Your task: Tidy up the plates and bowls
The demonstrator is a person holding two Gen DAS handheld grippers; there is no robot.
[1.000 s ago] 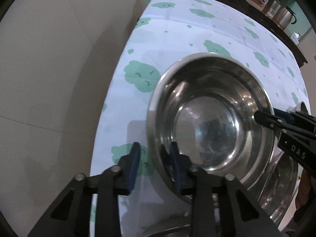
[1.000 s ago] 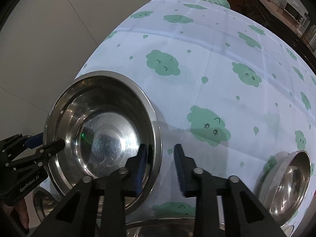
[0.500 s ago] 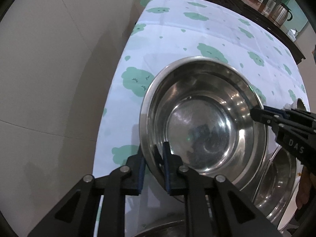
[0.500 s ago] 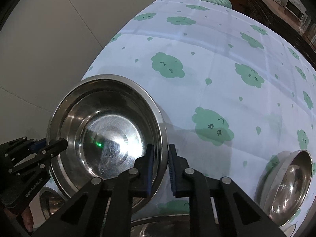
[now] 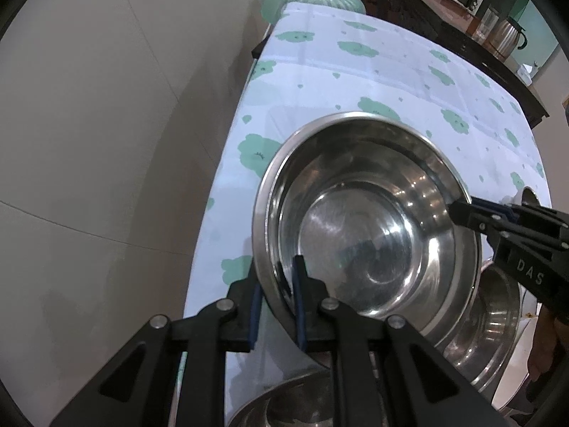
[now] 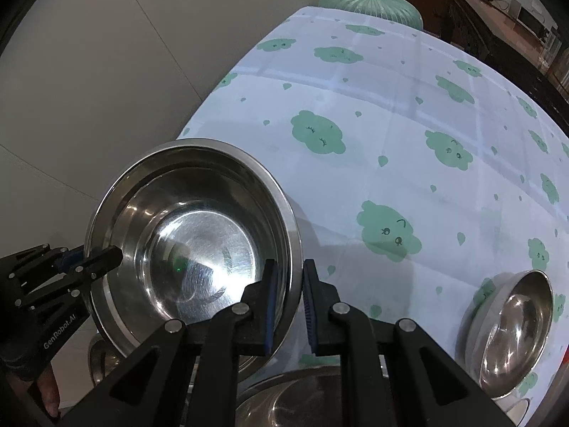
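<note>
A large steel bowl [image 5: 370,227] is held in the air between both grippers, tilted toward the cameras, above the near left corner of the table. My left gripper [image 5: 275,306] is shut on its near left rim. My right gripper [image 6: 288,302] is shut on the opposite rim of the same bowl [image 6: 192,238]. The right gripper also shows in the left wrist view [image 5: 462,213], and the left gripper in the right wrist view [image 6: 106,258]. Another steel bowl [image 5: 487,327] sits below the lifted one. A small steel bowl [image 6: 512,323] lies tilted at the right.
The table has a white cloth with green cloud prints [image 6: 391,124]. A further steel bowl's rim [image 6: 295,402] shows at the bottom edge. A green plastic stool [image 6: 370,0] stands beyond the far end. A dark counter with a kettle [image 5: 505,35] is at the back right.
Both grippers closed on the large bowl's opposite rims. The bowl has since risen off the bowl beneath it and tilted.
</note>
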